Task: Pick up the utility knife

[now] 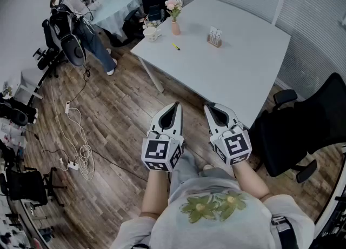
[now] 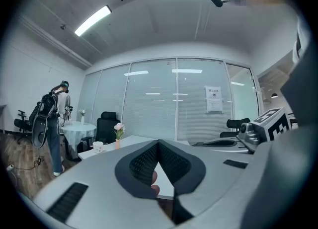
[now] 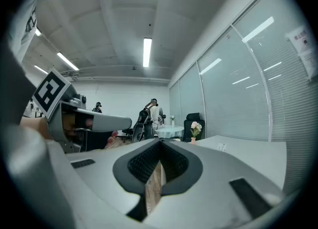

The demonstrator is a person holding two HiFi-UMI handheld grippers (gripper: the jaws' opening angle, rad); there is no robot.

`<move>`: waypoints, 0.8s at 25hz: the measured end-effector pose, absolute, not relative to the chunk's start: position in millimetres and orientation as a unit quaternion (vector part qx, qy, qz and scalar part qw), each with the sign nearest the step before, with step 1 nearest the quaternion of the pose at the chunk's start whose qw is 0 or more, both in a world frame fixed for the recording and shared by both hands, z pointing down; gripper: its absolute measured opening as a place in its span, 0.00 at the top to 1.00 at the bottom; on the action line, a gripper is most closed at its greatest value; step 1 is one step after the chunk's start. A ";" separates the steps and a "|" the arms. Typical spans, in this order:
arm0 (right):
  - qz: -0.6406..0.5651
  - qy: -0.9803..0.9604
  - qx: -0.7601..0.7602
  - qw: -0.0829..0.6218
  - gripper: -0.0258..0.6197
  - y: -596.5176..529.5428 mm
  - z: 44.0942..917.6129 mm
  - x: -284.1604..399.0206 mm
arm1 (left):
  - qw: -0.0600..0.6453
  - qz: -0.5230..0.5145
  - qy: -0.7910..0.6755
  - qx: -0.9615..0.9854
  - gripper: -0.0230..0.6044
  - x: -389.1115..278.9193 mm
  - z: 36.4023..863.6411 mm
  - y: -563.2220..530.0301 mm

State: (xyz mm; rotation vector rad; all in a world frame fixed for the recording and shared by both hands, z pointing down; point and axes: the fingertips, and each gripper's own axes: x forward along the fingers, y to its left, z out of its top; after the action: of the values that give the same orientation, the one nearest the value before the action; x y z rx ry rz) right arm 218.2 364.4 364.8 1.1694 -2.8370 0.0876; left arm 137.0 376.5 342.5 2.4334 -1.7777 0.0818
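The left gripper [image 1: 176,103] and right gripper [image 1: 208,105] are hovering, fingers clenched empty, well apart from the small yellow utility knife [image 1: 176,46] lying near the edge of the white worktop [image 1: 243,69]; unopened, they're risking shoving it off.

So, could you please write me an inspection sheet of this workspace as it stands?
Surface: white table, mostly bare.
Job's things: small yellow item lying on the table near the vase, possibly the utility knife; too small to confirm.
Clutter: pink vase of flowers, white cup, small card holder.
Grippers: left tongs and right tongs both shut and empty, held side by side short of the table.
Cables: white cords coiled loose on the wood floor at left.
Surroundings: black office chair at right; person carrying gear beside a round table beyond.
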 end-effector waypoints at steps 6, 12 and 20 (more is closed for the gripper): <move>0.021 -0.922 0.383 0.041 0.96 315.5 374.8 179.9 | 0.072 0.023 -0.585 0.807 0.95 97.1 352.2 326.5; 0.023 -0.922 0.384 0.050 0.96 252.2 388.6 128.4 | 0.077 0.035 -0.575 0.814 0.95 42.5 366.7 257.9; 0.018 -0.909 0.412 0.065 0.96 163.7 388.3 69.2 | 0.069 0.051 -0.547 0.833 0.95 -28.9 362.0 166.8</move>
State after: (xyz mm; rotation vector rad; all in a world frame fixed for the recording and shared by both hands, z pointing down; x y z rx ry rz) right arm 69.2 163.7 388.3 1.2435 -2.7420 0.0545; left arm -28.9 166.8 362.0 2.5067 -1.6471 0.1527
